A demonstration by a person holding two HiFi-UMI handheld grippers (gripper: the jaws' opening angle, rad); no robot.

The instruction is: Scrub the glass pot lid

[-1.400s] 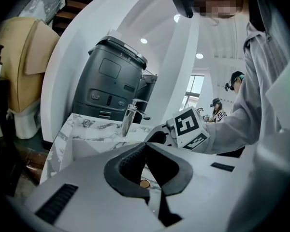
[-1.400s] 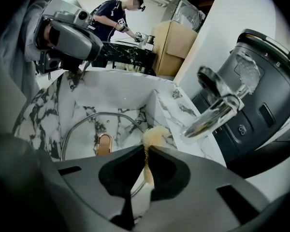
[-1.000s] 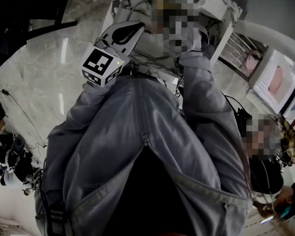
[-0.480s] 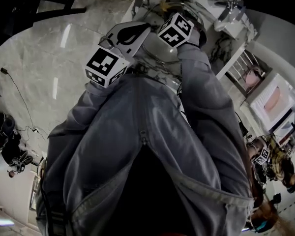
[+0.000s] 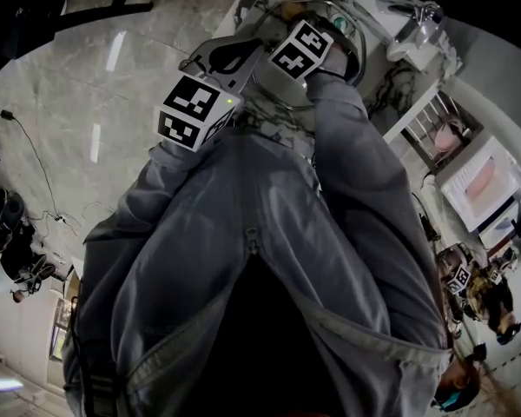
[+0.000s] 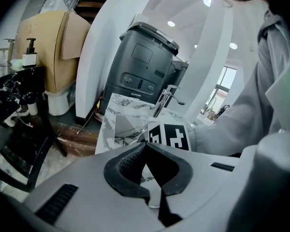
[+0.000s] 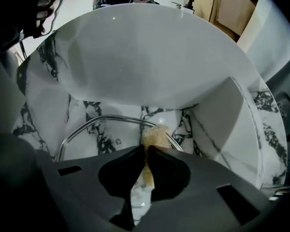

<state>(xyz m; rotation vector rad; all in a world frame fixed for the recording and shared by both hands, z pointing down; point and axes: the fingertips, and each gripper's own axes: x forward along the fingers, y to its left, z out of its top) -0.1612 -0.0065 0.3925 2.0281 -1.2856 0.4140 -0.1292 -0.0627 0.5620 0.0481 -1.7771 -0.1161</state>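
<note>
The glass pot lid [image 7: 94, 139] lies flat on white marble, its steel rim [image 7: 101, 119] curving in front of the right gripper; in the head view the lid [image 5: 354, 49] shows past the marker cubes. My right gripper [image 7: 146, 151] points steeply down over the lid's near edge, shut on a tan scrub sponge [image 7: 154, 137] that sticks out past the tips onto the rim. My left gripper [image 5: 241, 52] reaches toward the lid's left side. Its jaws [image 6: 145, 146] are shut, with nothing seen between the tips; marble and a bit of steel edge show through the gap behind them.
A white sink basin [image 7: 150, 57] curves just beyond the lid, with a chrome faucet [image 6: 164, 98] on the marble counter [image 6: 121, 124]. A dark grey bin [image 6: 142, 66] stands behind it. Other people [image 5: 469, 285] stand at the right on the glossy floor [image 5: 87, 102].
The right gripper's marker cube has come into the head view and sunk toward the lid. The left gripper has shifted slightly up and right. The head view has swung toward the sink.
</note>
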